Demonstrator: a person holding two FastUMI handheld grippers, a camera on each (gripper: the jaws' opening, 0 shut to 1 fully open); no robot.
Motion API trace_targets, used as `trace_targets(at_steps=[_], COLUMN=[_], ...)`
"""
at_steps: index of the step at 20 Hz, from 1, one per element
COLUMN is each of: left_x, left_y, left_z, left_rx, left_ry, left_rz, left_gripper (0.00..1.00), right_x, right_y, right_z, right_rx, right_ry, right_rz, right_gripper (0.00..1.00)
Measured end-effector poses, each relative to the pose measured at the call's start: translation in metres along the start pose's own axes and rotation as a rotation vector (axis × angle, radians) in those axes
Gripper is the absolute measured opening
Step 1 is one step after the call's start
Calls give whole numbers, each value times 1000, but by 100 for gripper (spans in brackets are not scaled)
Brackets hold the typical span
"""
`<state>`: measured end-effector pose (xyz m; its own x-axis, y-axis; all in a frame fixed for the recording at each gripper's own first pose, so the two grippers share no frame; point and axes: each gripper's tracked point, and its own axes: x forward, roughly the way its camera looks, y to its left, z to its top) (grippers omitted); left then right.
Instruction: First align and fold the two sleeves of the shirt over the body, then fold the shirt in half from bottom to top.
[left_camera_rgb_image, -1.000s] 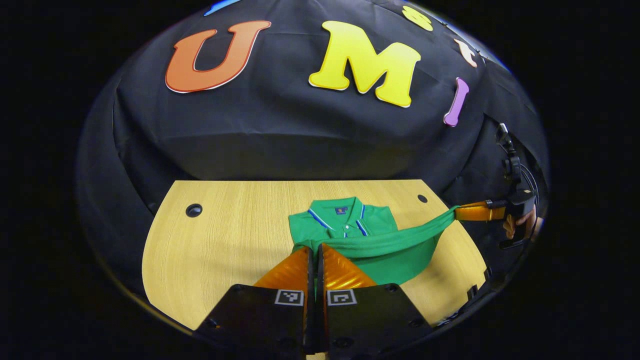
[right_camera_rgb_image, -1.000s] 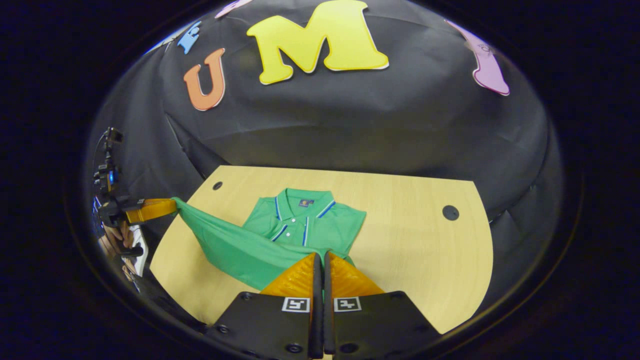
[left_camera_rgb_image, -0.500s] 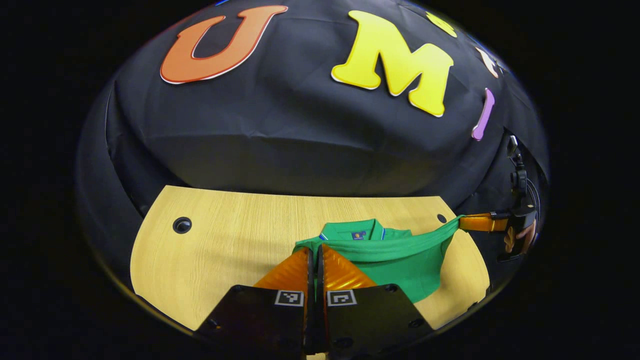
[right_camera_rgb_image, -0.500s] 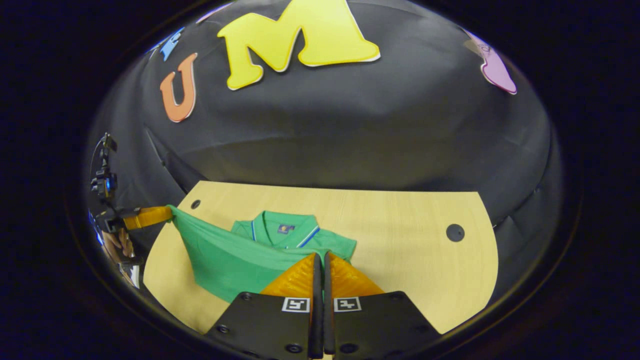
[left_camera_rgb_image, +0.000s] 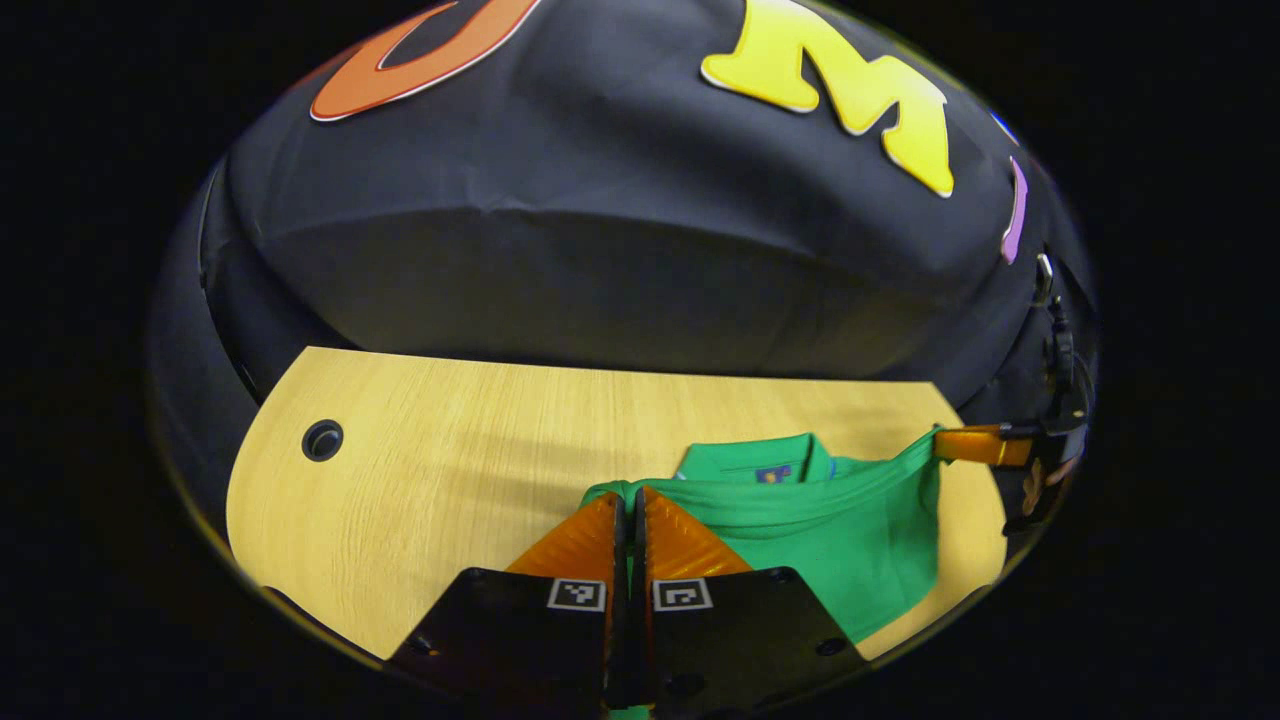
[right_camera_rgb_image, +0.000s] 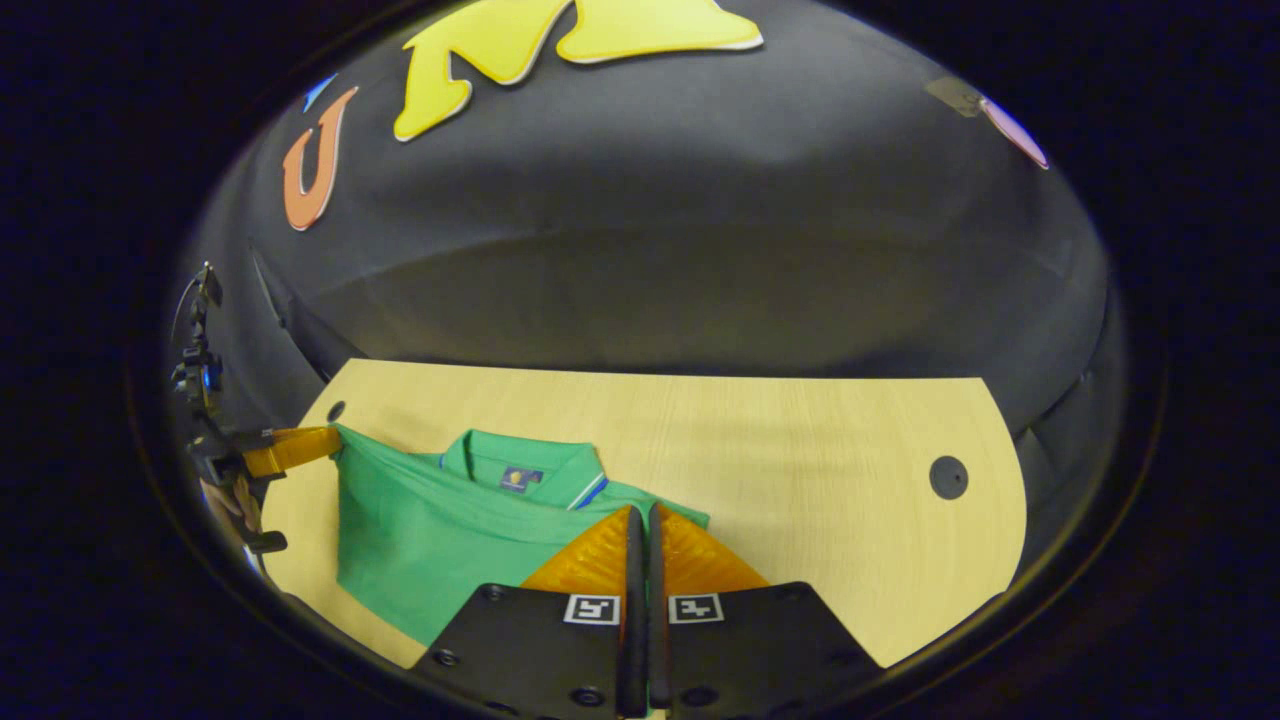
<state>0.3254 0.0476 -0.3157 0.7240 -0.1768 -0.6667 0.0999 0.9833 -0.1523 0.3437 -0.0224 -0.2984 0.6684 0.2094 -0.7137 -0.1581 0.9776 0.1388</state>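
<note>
Shirt (left_camera_rgb_image: 840, 520): hem stretched between left gripper (left_camera_rgb_image: 628, 505) and right gripper (right_camera_rgb_image: 640, 520), jaws of each pinching a corner, carried toward collar (right_camera_rgb_image: 520, 470) for the half-fold.

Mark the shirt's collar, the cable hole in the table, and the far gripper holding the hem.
collar (right_camera_rgb_image: 520, 468): right gripper view, on the back of the collar band.
cable hole (left_camera_rgb_image: 322, 440): left gripper view, centre of the dark hole.
right gripper (left_camera_rgb_image: 940, 442): left gripper view, at its fingertips on the hem.
</note>
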Motion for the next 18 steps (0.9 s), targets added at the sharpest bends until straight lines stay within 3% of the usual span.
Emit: trace_targets(at_steps=[3, 5, 9, 12, 13, 15, 18], left_x=[16, 14, -13, -49, -65, -102, -175], left_y=[6, 3, 5, -10, -17, -30, -49], left_z=[-10, -19, -14, 4, 14, 35, 73], left_rx=[-17, -27, 26, 39, 40, 50, 96], left_ry=[3, 36, 6, -53, -84, -160, -292], left_rz=[10, -10, 34, 49, 52, 60, 86], left_gripper=[6, 20, 97, 98, 98, 98, 98], right_x=[10, 4, -22, -60, -76, -116, -188], right_y=[1, -2, -6, -6, -4, 5, 27], right_z=[-8, -5, 5, 15, 19, 31, 48], right_rx=[-34, -27, 0, 12, 9, 2, -13], right_ry=[10, -6, -69, -138, -174, -246, -375], right_rz=[-8, -18, -52, -96, -110, -122, -130], right_gripper=[13, 20, 81, 98, 100, 94, 98])
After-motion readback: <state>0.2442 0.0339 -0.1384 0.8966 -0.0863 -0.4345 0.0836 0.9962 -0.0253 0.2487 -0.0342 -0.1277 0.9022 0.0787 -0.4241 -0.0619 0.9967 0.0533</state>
